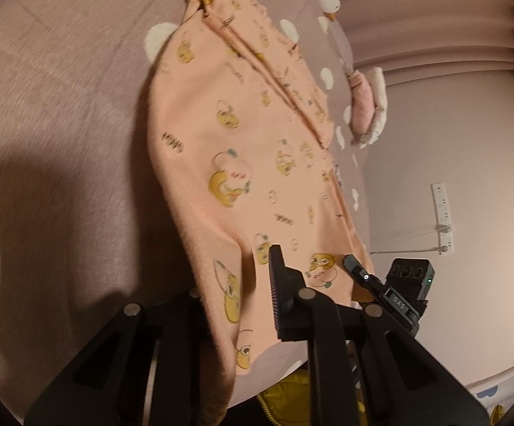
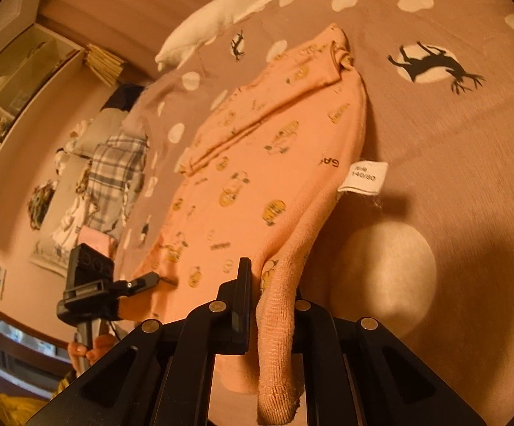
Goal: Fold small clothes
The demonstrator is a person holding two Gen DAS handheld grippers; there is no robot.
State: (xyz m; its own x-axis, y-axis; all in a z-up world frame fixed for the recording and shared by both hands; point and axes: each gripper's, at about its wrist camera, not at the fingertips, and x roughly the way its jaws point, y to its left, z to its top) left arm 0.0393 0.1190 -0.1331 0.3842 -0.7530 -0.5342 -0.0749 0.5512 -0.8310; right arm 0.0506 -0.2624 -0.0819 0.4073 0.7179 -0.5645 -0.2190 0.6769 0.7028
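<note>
Both tools pinch the peach shirt's point(image 1: 242, 149) near hem, left tool point(image 1: 253, 305) and right tool point(image 2: 274, 301) at opposite corners, shirt spread up the bedspread point(image 2: 452, 135), bare bed alongside; size tag point(image 2: 363, 177) only in right view.

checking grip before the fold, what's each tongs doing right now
left tongs: closed on the shirt hem
right tongs: closed on the shirt hem

Peach garment point(image 1: 242, 149) on mauve bedspread point(image 1: 61, 106)
Printed with yellow cartoon figures; dotted white, with black deer silhouettes point(image 2: 434, 67).
</note>
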